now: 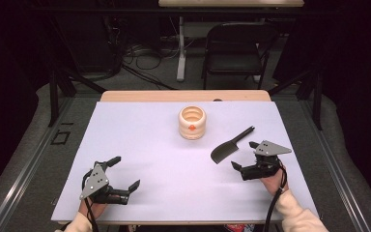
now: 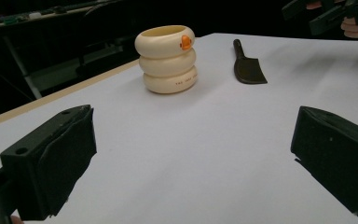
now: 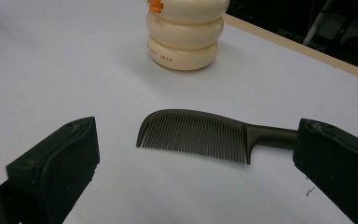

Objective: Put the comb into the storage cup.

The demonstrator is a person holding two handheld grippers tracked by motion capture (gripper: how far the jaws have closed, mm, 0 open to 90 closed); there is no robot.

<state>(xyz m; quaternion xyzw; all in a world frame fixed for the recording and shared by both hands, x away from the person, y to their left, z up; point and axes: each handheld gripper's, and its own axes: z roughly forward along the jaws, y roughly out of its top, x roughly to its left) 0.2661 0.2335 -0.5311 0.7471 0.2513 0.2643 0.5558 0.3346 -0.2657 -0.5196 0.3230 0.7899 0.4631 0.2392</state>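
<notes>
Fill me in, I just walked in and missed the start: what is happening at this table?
A person holds a pair of tongs in each hand over a white table. The right tongs are open and sit just short of a dark comb lying flat, apparently the thing about to be picked up. A cream ring-shaped cup stands upright farther back, apart from the comb. The left tongs are open too, holding nothing, away from both things.

Dark room — grey floor (image 1: 24, 145), black folding chair (image 1: 236, 46) and tangled cables (image 1: 145, 55) beyond the table (image 1: 125, 145).

Black tongs (image 1: 250, 155), grey triangular plates, black cables, cream sleeves (image 1: 297, 212).
</notes>
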